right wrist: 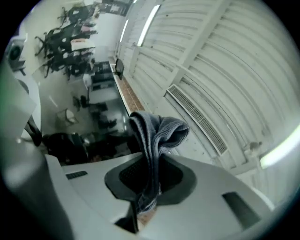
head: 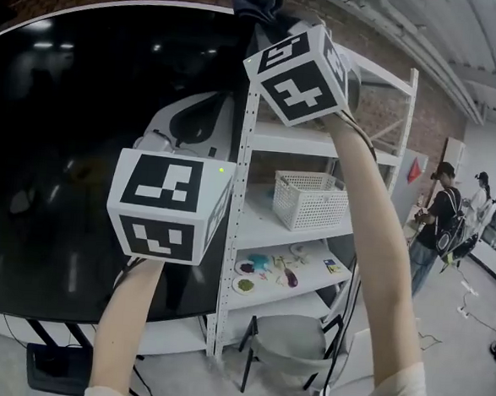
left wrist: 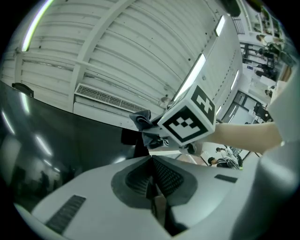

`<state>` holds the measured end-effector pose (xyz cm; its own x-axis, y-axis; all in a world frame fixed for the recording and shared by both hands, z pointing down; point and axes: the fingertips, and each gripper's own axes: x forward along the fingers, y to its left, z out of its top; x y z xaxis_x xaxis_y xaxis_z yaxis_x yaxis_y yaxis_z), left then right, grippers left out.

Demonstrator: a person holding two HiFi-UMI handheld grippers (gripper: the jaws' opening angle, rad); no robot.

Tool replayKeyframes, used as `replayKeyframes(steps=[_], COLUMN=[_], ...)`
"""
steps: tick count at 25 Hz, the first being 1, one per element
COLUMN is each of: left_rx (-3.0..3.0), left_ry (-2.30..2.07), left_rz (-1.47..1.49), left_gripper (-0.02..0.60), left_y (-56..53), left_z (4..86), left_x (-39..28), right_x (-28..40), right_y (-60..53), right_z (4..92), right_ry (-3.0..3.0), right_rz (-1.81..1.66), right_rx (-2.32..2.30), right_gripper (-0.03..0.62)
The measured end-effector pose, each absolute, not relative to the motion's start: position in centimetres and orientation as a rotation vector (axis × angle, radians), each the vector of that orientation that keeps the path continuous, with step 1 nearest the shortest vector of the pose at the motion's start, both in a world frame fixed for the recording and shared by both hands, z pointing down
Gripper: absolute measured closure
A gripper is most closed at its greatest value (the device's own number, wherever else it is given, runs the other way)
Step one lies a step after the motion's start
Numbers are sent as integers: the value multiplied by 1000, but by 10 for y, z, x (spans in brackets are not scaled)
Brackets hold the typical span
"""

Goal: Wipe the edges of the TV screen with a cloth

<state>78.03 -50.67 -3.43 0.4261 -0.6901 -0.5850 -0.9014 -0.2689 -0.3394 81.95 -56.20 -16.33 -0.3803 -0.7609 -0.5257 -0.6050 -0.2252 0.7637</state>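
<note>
right arm point(head: 372, 244): stretched up almost straight, forearm bare, with a pale sleeve at its lower end.
right gripper point(right wrist: 149, 176): raised high above the head, jaws clamped on the cloth point(right wrist: 157, 133), which bunched up in folds above them.
cloth: dark blue-grey, held at the top edge of the TV screen point(head: 57, 137), by its upper right corner; whether it pressed on the frame could not be told.
left arm point(head: 125, 320): reached up from below, forearm bare, well lower than the right arm.
left gripper point(left wrist: 152, 180): pointed up in front of the right part of the TV screen, jaws pressed together with nothing between them.
shelf point(head: 244, 201): white, just right of the TV screen, with a white basket point(head: 310, 200) on one level and small coloured things on the level below.
chair point(head: 292, 348): grey, on the floor before the shelf.
people point(head: 439, 223): two stood well off at the right.
</note>
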Motion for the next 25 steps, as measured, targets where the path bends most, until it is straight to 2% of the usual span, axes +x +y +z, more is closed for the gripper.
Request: replayKeyframes(steps=[6,12,25], left_rx=[-2034,-2034,-2111], left_ry=[1357,1375,1465], left_rz=[415,392,446], left_gripper=[565,566,566], left_y=[-515,-520,-522], left_z=[-29,-18,35], left_x=[781,781,766], right_x=[832,826,819], right_y=[-571,-571,-581], right_z=[-145,-110,-8], right_ry=[-2216,-2155,-2255], right_rz=[-1502,-1589,-1542], right_rx=[1643,1578,1400], right_gripper=[545,545,545])
